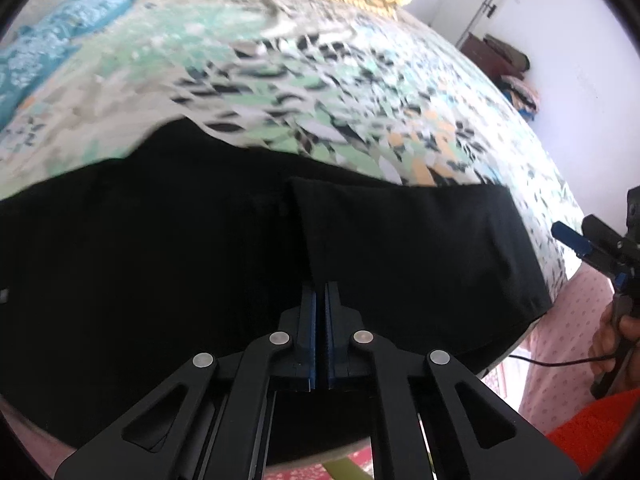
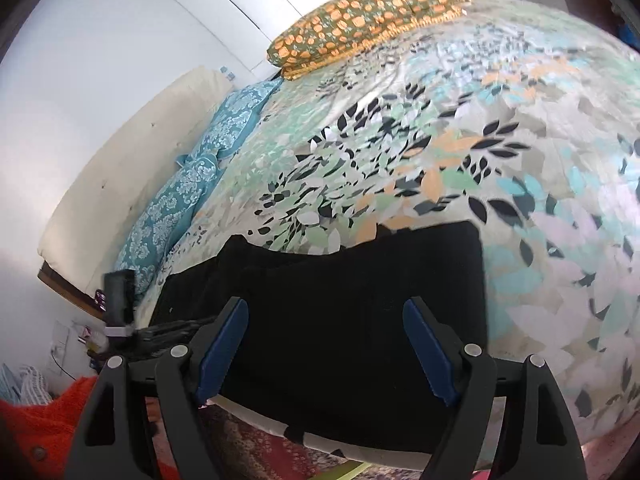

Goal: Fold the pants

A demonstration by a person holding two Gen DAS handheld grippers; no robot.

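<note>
Left gripper pressed together at 6 o'clock over black cloth pants, pinch unconfirmed; right gripper spread, empty; risk: fold drags crooked across leaf-print bedspread.

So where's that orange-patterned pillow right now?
The orange-patterned pillow lies at the far end of the bed, on the leaf-print bedspread, past the blue damask cloth and well beyond the black pants at the near edge.
</note>
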